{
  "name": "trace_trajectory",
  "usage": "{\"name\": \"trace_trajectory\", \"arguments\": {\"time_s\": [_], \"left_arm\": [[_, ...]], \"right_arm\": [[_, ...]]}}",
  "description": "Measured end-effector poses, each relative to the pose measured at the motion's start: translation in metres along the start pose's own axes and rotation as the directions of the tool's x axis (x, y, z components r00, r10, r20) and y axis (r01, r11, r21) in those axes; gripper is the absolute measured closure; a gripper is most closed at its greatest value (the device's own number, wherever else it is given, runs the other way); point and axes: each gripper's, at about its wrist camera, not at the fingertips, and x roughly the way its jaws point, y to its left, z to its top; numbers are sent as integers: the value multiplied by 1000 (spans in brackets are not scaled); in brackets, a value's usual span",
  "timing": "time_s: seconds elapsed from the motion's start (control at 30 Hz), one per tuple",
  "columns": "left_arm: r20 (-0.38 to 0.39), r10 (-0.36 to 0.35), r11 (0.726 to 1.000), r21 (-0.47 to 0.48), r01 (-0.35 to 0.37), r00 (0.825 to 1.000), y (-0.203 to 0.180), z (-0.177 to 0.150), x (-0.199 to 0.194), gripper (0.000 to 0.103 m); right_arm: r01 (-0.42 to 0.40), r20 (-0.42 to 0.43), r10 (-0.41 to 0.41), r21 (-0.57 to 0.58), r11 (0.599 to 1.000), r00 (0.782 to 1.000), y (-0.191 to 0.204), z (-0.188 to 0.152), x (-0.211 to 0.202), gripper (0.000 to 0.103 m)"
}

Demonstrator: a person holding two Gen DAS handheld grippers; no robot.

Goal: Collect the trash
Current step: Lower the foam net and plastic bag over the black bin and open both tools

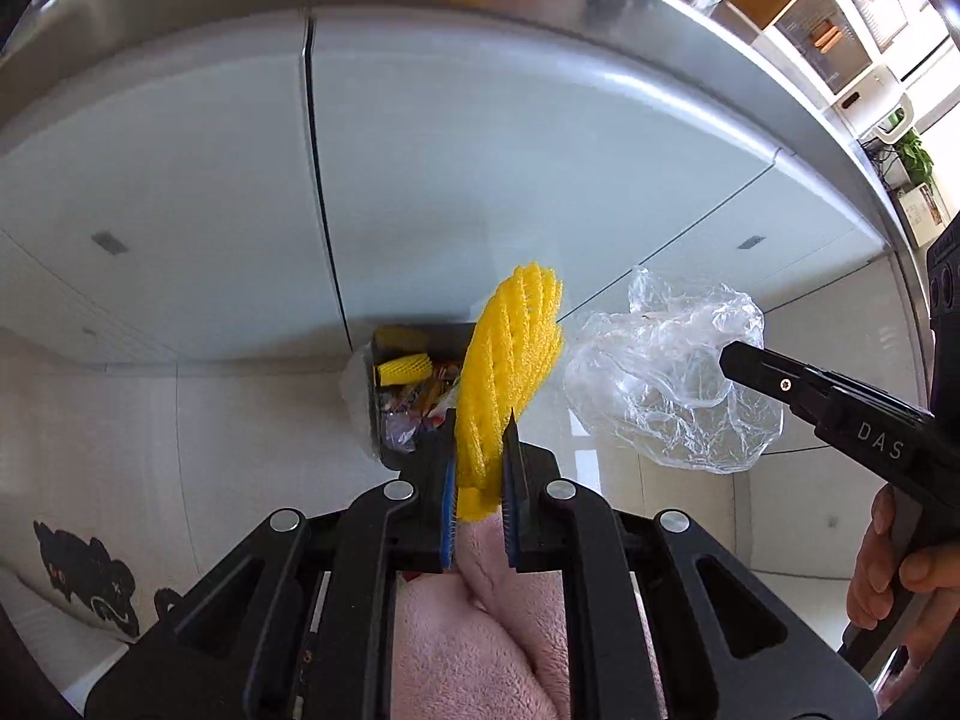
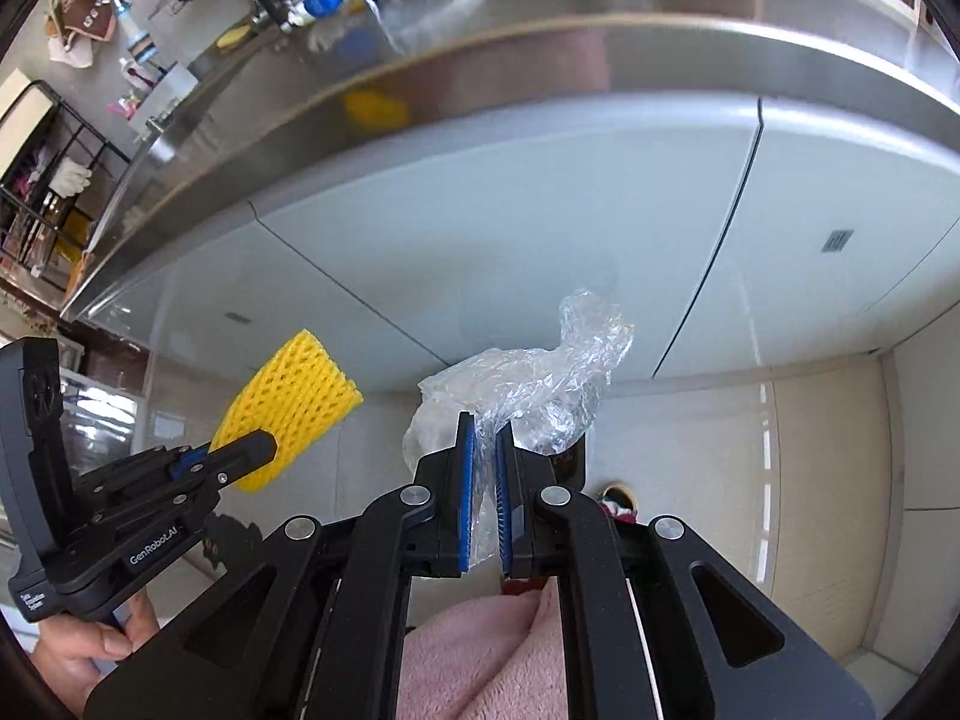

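Note:
My left gripper points down and is shut on a yellow foam fruit net, which sticks up between the pads. Below it on the floor stands a dark trash bin, holding another yellow net and several wrappers. My right gripper is shut on a crumpled clear plastic bag. In the left wrist view the right gripper hangs to the right of the bin with the clear plastic bag. In the right wrist view the left gripper with the yellow foam net is at the left.
A steel counter edge juts out above pale cabinet doors. Light floor tiles surround the bin. A white item with a black cat print lies at the lower left. Pink fleece clothing shows below both grippers. A hand grips the right handle.

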Motion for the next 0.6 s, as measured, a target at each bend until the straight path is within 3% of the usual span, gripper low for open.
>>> {"name": "trace_trajectory", "arguments": {"time_s": [0.17, 0.3, 0.6], "left_arm": [[-80, 15, 999, -33, -18, 997, 15, 4, 57, 93], [-137, 40, 997, -54, -48, 990, 25, 6, 102, 93], [-211, 33, 997, -59, -46, 977, 35, 6, 175, 93]], "right_arm": [[-20, -90, 21, 9, 1000, 996, -10, -5, 66, 95], [11, -158, -5, 36, 999, 987, -20, -4, 115, 95], [32, -224, -4, 123, 992, 975, -36, 5, 188, 95]]}}
